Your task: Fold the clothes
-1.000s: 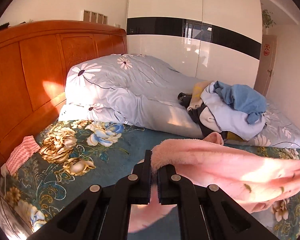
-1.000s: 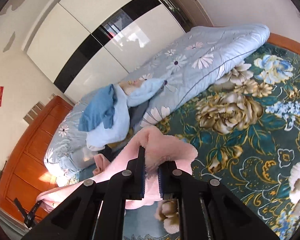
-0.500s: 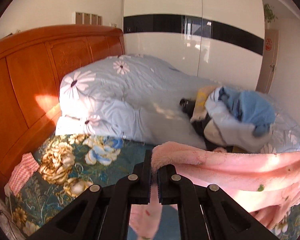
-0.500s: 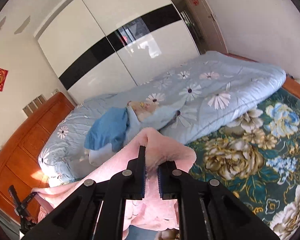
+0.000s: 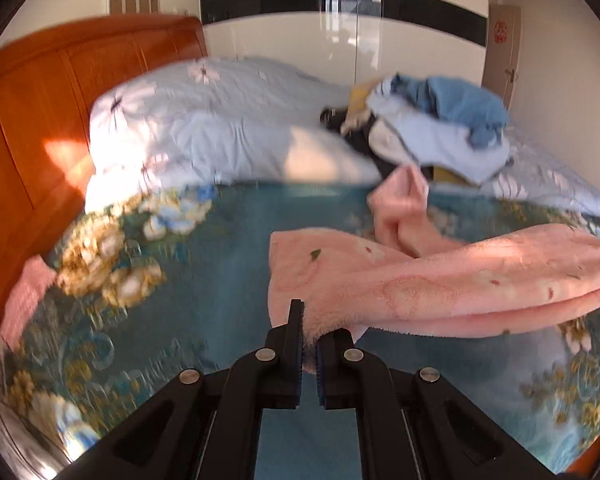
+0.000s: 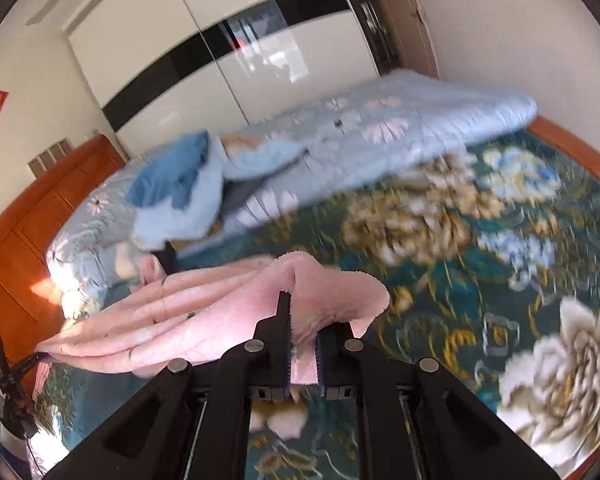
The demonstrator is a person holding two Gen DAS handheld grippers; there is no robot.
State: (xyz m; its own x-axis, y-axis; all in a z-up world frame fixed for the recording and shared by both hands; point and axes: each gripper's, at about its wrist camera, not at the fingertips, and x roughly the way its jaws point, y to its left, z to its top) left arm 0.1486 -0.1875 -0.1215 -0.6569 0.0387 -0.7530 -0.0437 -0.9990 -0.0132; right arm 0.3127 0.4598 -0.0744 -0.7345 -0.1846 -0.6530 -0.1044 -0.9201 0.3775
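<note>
Pink fleece garment [image 5: 440, 280] hangs stretched between the two tools above the bed [image 5: 220, 280], sagging in long folds, with one end trailing down onto the teal flowered bedspread near the clothes pile. The left tool [image 5: 308, 332] is clenched on one fluffy edge of it, cloth bunched between the black fingers. The right tool [image 6: 302, 320] is likewise clamped on the opposite edge, the fleece [image 6: 204, 312] puffing up over its tips. Behind, a pale blue flowered quilt [image 5: 220, 136] lies rolled along the far side of the bed, and a heap of blue and light blue clothes [image 5: 440, 120] sits on top of it. An orange wooden headboard [image 5: 40, 120] stands at the bed's end, and a white wardrobe with a black band [image 5: 340, 20] covers the wall beyond.
</note>
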